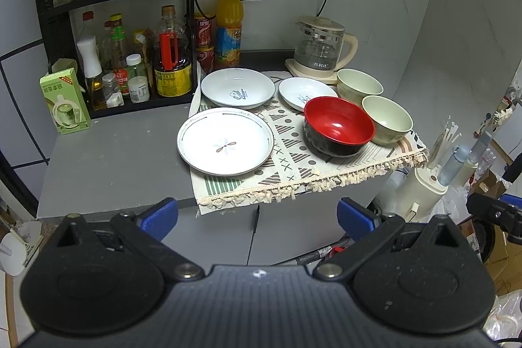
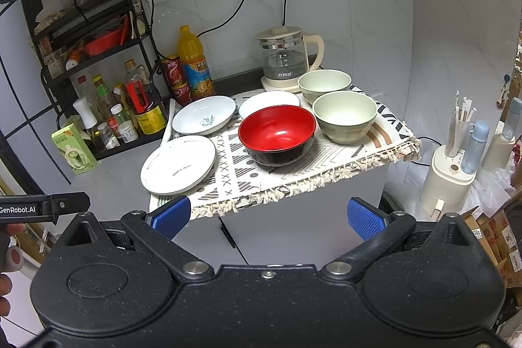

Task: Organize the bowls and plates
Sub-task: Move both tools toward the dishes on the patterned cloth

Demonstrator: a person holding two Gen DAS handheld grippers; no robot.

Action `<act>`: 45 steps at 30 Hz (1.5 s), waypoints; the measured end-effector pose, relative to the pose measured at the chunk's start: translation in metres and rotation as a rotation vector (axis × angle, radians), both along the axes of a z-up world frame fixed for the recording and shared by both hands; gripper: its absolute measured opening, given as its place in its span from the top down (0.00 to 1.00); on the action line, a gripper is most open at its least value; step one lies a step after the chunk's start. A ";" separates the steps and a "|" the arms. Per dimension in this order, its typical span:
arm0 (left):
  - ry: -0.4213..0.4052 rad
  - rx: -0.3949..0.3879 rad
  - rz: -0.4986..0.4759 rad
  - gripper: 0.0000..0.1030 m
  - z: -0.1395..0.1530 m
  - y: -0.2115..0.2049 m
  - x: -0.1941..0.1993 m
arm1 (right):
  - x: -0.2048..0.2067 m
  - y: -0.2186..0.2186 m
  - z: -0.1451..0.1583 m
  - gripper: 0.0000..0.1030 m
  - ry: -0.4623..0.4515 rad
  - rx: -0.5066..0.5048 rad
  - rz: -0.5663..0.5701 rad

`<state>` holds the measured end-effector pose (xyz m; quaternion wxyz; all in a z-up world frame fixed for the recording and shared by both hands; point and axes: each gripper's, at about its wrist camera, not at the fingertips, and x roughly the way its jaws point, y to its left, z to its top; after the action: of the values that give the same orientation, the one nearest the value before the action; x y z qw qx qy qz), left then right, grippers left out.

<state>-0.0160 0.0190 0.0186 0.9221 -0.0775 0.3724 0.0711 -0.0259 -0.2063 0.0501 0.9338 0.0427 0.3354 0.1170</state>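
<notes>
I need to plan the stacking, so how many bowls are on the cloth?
3. A red bowl sits near the cloth's front edge; one pale green bowl is to its right, and a second pale green bowl is behind that, by the kettle. None looks hidden.

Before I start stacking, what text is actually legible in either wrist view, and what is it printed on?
"GenRobot.AI": on the left gripper, seen at the left edge of the right wrist view.
"402": on a cardboard box, lower right.
Script word on the deep white plate: too stylised to read.
Kettle brand, orange juice bottle, green carton, red cans and condiment labels: Chinese print, too small or blurred.
</notes>
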 end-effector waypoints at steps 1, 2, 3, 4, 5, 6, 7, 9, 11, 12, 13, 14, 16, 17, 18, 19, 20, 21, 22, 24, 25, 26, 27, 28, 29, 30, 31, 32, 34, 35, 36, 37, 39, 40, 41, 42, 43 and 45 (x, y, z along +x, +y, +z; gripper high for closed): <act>0.001 -0.003 -0.001 0.00 0.000 0.000 0.004 | 0.001 0.000 0.000 0.00 -0.001 -0.001 -0.002; 0.002 -0.007 0.000 0.00 0.000 0.001 0.007 | 0.003 -0.001 -0.001 0.00 -0.005 0.003 -0.004; 0.003 -0.009 -0.003 0.00 0.000 0.002 0.009 | 0.005 -0.001 -0.002 0.00 -0.005 0.004 -0.005; 0.005 -0.007 -0.003 0.00 -0.001 0.002 0.011 | 0.008 -0.002 -0.003 0.00 -0.006 0.006 -0.007; 0.006 -0.005 0.000 0.00 -0.002 0.001 0.013 | 0.010 -0.002 -0.003 0.00 -0.013 0.004 -0.009; 0.008 -0.004 0.001 0.00 -0.003 0.001 0.016 | 0.012 -0.003 -0.004 0.00 -0.017 0.003 -0.010; 0.010 -0.003 -0.002 0.00 -0.004 0.001 0.018 | 0.013 -0.003 -0.005 0.00 -0.023 -0.001 -0.011; 0.018 -0.002 -0.003 0.00 -0.006 0.001 0.022 | 0.017 -0.004 -0.007 0.00 -0.021 -0.006 -0.011; 0.022 -0.004 -0.002 0.00 -0.008 0.001 0.025 | 0.019 -0.003 -0.007 0.00 -0.067 -0.034 -0.008; 0.023 -0.003 -0.002 0.00 -0.009 0.001 0.027 | 0.021 -0.003 -0.008 0.00 -0.064 -0.039 -0.009; 0.026 -0.003 -0.002 0.00 -0.011 0.001 0.029 | 0.025 -0.003 -0.010 0.00 -0.030 -0.023 -0.010; 0.029 -0.002 -0.002 0.00 -0.012 0.001 0.032 | 0.028 -0.003 -0.012 0.00 -0.012 -0.013 -0.011; 0.037 -0.001 -0.001 0.00 -0.014 0.002 0.039 | 0.034 -0.002 -0.015 0.00 0.014 0.000 -0.015; 0.040 -0.002 0.000 0.00 -0.016 0.002 0.042 | 0.036 -0.002 -0.016 0.00 0.011 -0.016 -0.013; 0.043 -0.004 0.001 0.00 -0.018 0.003 0.047 | 0.039 -0.001 -0.016 0.00 0.012 -0.028 -0.011; 0.051 -0.007 0.004 0.00 -0.019 0.003 0.052 | 0.042 -0.001 -0.017 0.00 0.016 -0.037 -0.010; 0.057 -0.010 0.005 0.00 -0.022 0.004 0.056 | 0.046 -0.001 -0.019 0.00 0.022 -0.044 -0.010; 0.063 -0.013 0.003 0.00 -0.024 0.004 0.062 | 0.050 -0.001 -0.021 0.00 0.027 -0.054 -0.011; 0.068 -0.011 0.001 0.00 -0.026 0.004 0.066 | 0.053 -0.002 -0.022 0.00 0.024 -0.059 -0.016; 0.078 -0.004 -0.002 0.00 -0.030 0.003 0.076 | 0.061 -0.005 -0.025 0.00 0.030 -0.061 -0.017; 0.086 -0.003 -0.004 0.00 -0.032 0.003 0.082 | 0.066 -0.006 -0.027 0.00 0.040 -0.069 -0.019; 0.091 -0.005 -0.006 0.00 -0.034 0.003 0.088 | 0.071 -0.007 -0.029 0.00 0.049 -0.079 -0.024; 0.093 -0.008 -0.008 0.00 -0.036 0.003 0.094 | 0.076 -0.008 -0.031 0.00 0.055 -0.078 -0.028; 0.095 -0.009 -0.011 0.00 -0.037 0.004 0.099 | 0.081 -0.008 -0.032 0.00 0.062 -0.080 -0.032; 0.095 -0.015 -0.017 0.00 -0.038 0.004 0.105 | 0.085 -0.009 -0.033 0.00 0.058 -0.065 -0.035; 0.096 -0.021 -0.027 0.01 -0.039 0.004 0.111 | 0.089 -0.010 -0.034 0.00 0.057 -0.066 -0.039; 0.099 -0.024 -0.033 0.01 -0.039 0.004 0.117 | 0.094 -0.011 -0.035 0.00 0.051 -0.063 -0.044; 0.102 -0.024 -0.031 0.01 -0.040 0.004 0.122 | 0.099 -0.012 -0.036 0.00 0.050 -0.065 -0.050; 0.109 -0.021 -0.040 0.01 -0.042 0.003 0.134 | 0.109 -0.013 -0.038 0.00 0.050 -0.070 -0.059; 0.115 -0.018 -0.046 0.01 -0.043 0.002 0.139 | 0.115 -0.014 -0.039 0.00 0.052 -0.071 -0.062; 0.122 -0.015 -0.050 0.01 -0.044 0.001 0.146 | 0.120 -0.015 -0.039 0.00 0.059 -0.076 -0.064; 0.124 -0.017 -0.052 0.01 -0.045 0.001 0.151 | 0.125 -0.016 -0.040 0.00 0.058 -0.077 -0.067; 0.127 -0.023 -0.061 0.01 -0.046 0.000 0.161 | 0.134 -0.017 -0.041 0.00 0.053 -0.087 -0.073; 0.126 -0.027 -0.067 0.01 -0.046 -0.001 0.166 | 0.138 -0.018 -0.042 0.00 0.060 -0.088 -0.074; 0.125 -0.033 -0.073 0.02 -0.046 -0.001 0.172 | 0.143 -0.018 -0.043 0.00 0.062 -0.084 -0.074; 0.126 -0.039 -0.074 0.02 -0.046 -0.001 0.177 | 0.147 -0.019 -0.043 0.00 0.058 -0.082 -0.075; 0.127 -0.044 -0.075 0.03 -0.045 0.000 0.182 | 0.151 -0.020 -0.043 0.00 0.050 -0.082 -0.080; 0.137 -0.050 -0.089 0.03 -0.047 -0.001 0.192 | 0.160 -0.020 -0.044 0.00 0.049 -0.094 -0.097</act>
<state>0.1760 0.0182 -0.0279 0.8944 -0.0788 0.4395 0.0258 0.1343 -0.2259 0.0063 0.9309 0.0176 0.3608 0.0547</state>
